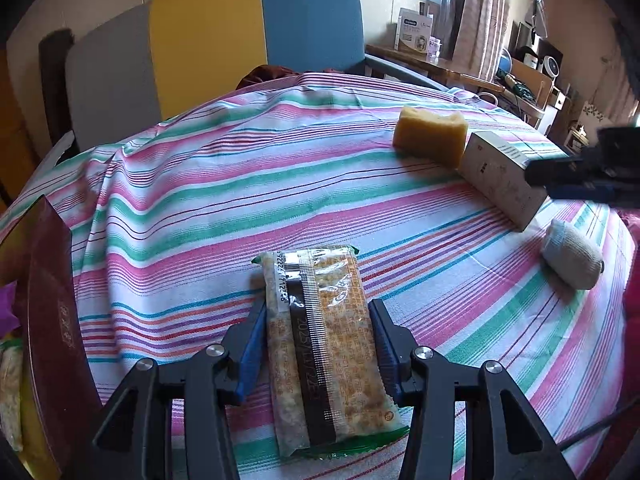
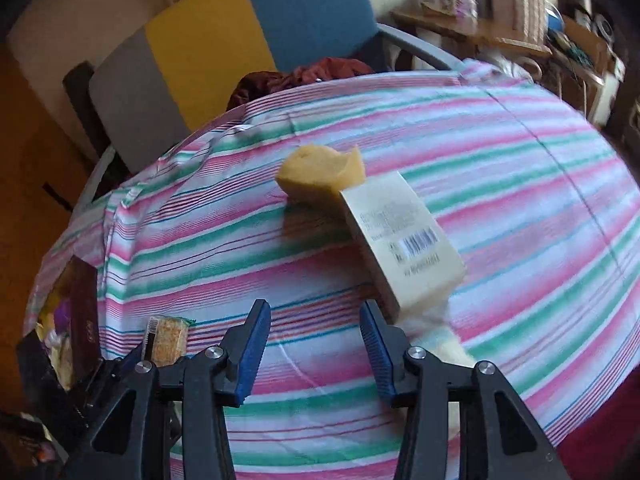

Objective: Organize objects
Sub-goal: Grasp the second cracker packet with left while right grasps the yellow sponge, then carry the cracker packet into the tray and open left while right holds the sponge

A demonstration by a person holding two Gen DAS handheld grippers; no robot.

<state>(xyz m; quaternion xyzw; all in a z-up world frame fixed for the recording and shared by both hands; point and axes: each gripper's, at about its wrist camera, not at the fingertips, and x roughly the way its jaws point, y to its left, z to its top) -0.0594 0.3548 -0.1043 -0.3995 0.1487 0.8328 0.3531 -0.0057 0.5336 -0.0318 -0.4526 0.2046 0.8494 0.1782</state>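
The right wrist view is smearing with motion blur, so the print on the pale rectangular cardboard box [image 2: 402, 236] is barely reading, and a whitish soft roll [image 2: 448, 340] is hiding behind the right gripper [image 2: 316, 346], whose jaws are standing apart on nothing. A dark red box [image 1: 56, 344] is getting cut off at the left edge. The left gripper [image 1: 318, 344] is clamping a clear-wrapped, crumbly tan snack bar [image 1: 320, 344], lying lengthwise on the pink-and-green striped tablecloth [image 1: 200, 200]. A yellow sponge block [image 1: 430, 134] is touching the cardboard box.
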